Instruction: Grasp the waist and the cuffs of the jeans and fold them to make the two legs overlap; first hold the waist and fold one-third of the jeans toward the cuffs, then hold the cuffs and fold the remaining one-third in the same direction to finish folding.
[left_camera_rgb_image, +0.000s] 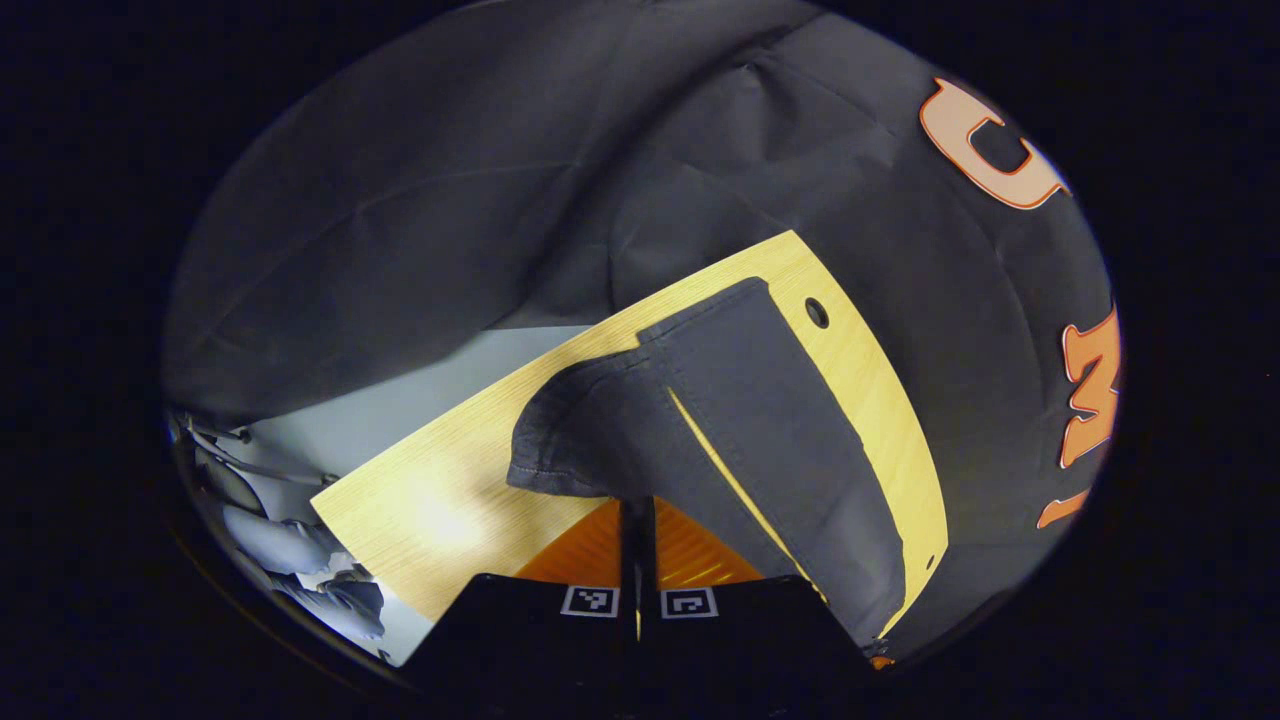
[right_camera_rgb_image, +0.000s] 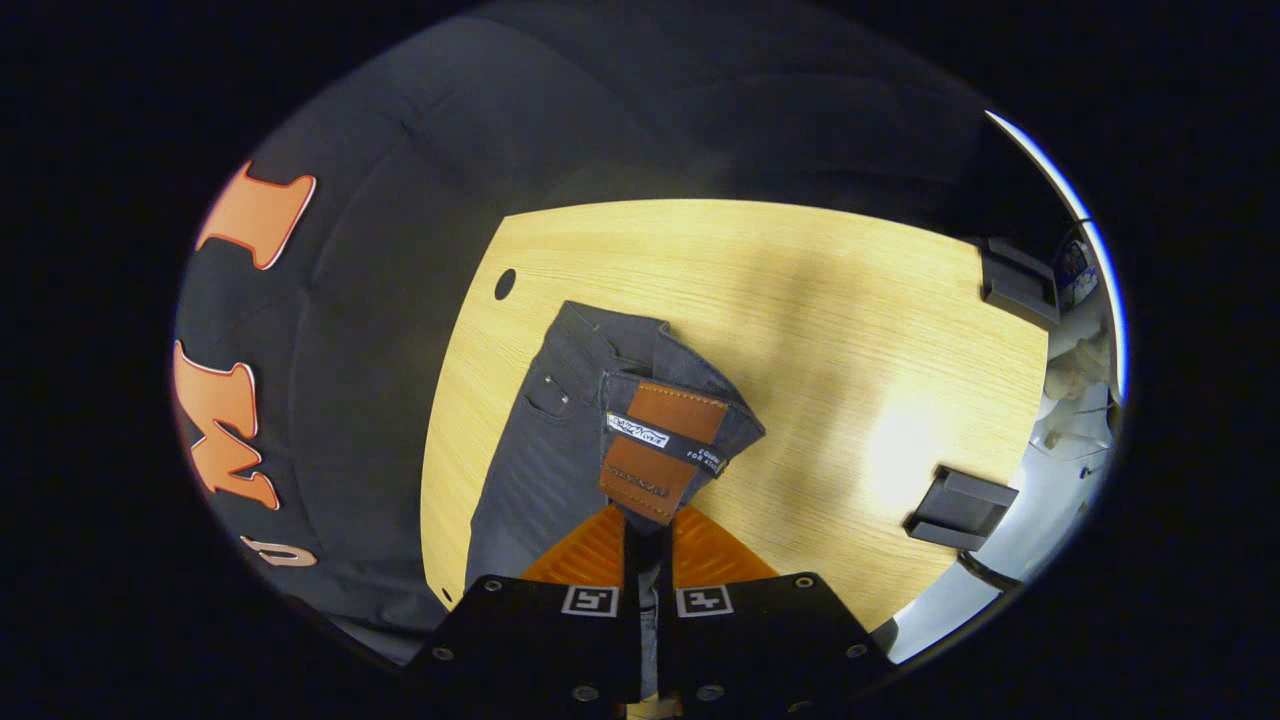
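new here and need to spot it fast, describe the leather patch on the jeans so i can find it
On the light wooden table lie dark grey jeans, their waist end pinched by the right gripper. Just beyond the orange fingers sits the brown leather patch, crossed by a white label strip.

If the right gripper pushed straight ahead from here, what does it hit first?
The jeans themselves: the right gripper has its jaws closed on the waist, brown patch directly ahead. Beyond that lies the wooden table; depth is unclear.

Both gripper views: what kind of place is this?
Probably a staged recording booth, not a home: a black cloth wall hangs behind a light wooden table, dark grey jeans lie on it, and black clamp-like blocks sit at its edge.
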